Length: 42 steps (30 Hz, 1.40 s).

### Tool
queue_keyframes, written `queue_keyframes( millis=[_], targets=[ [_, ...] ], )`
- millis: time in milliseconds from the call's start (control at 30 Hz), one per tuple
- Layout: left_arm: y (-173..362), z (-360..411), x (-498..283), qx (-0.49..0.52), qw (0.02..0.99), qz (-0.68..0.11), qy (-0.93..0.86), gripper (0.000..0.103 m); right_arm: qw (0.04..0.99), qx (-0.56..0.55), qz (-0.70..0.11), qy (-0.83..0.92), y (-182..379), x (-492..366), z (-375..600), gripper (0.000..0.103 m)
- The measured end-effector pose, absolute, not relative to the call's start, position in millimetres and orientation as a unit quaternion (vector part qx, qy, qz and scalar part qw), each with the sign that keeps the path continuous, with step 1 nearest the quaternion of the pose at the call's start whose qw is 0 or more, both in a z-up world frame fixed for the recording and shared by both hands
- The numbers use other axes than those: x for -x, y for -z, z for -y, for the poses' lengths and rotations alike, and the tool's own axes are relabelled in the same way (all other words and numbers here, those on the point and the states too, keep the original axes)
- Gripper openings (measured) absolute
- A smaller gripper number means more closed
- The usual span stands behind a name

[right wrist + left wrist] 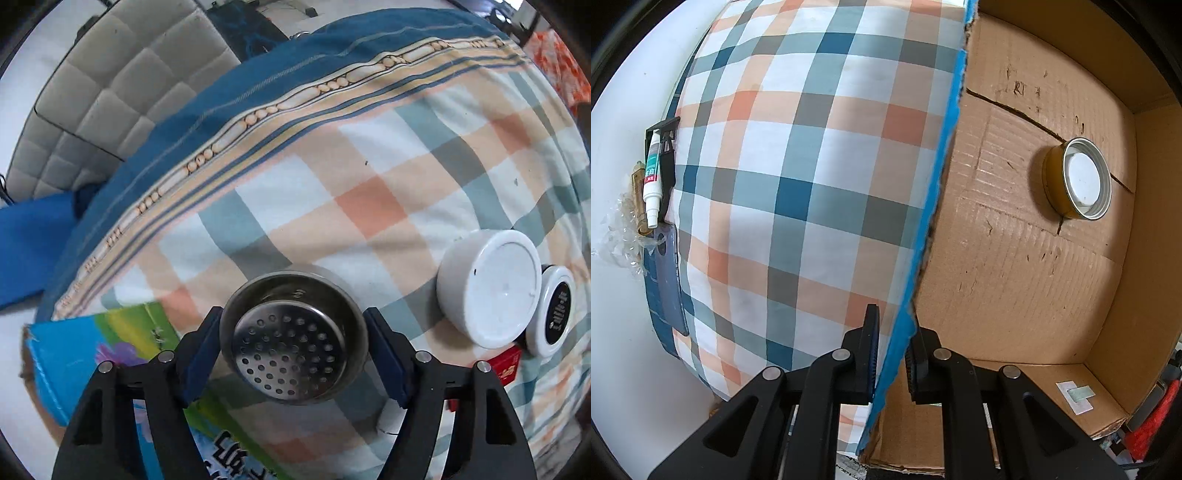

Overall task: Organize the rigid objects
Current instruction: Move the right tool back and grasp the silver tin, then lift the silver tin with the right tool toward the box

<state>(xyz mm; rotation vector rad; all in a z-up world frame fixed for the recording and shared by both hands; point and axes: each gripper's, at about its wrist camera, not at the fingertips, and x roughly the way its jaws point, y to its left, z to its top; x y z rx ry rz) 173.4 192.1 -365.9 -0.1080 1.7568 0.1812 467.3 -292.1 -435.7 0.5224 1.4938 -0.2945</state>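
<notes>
A checked sheet (369, 206) with a blue patterned border covers the bed, with a quilted headboard (110, 92) behind. The left gripper (891, 363) is pinched tight on the blue-edged wall of an open box (1015, 258), on whose floor, toward the far side wall, a gold lid (1076, 179) lies upturned. The right gripper (293, 345) points down with its pads at either side of a perforated steel strainer (293, 336); nearer the sheet's right edge sit a white jar (489, 286) and, just beside it, a black-topped lid (552, 312).
</notes>
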Motion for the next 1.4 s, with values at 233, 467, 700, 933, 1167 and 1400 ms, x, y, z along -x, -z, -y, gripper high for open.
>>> queue_keyframes(
  millis=[233,467,700,933,1167,1400],
  targets=[
    [368,-194,-171,0.040,0.636,-0.767,-0.073,0.010,0.662,-0.157,-0.729,0.075,434,-447,263,0.075],
    [366,-186,-166,0.024,0.642,-0.764,-0.066,0.010,0.625,-0.123,-0.770,0.038,440,-388,255,0.074],
    [365,-181,-165,0.018,0.644,-0.762,-0.064,0.010,0.618,-0.138,-0.773,0.036,451,-367,255,0.074],
    [364,-180,-163,0.013,0.646,-0.761,-0.061,0.010,0.612,-0.117,-0.782,0.037,465,-345,273,0.074],
    [363,-181,-163,0.014,0.646,-0.761,-0.059,0.010,0.600,-0.120,-0.789,0.048,480,-332,261,0.074],
    [364,-182,-162,0.014,0.647,-0.760,-0.058,0.010,0.593,-0.137,-0.792,0.053,498,-321,265,0.073]
  ],
)
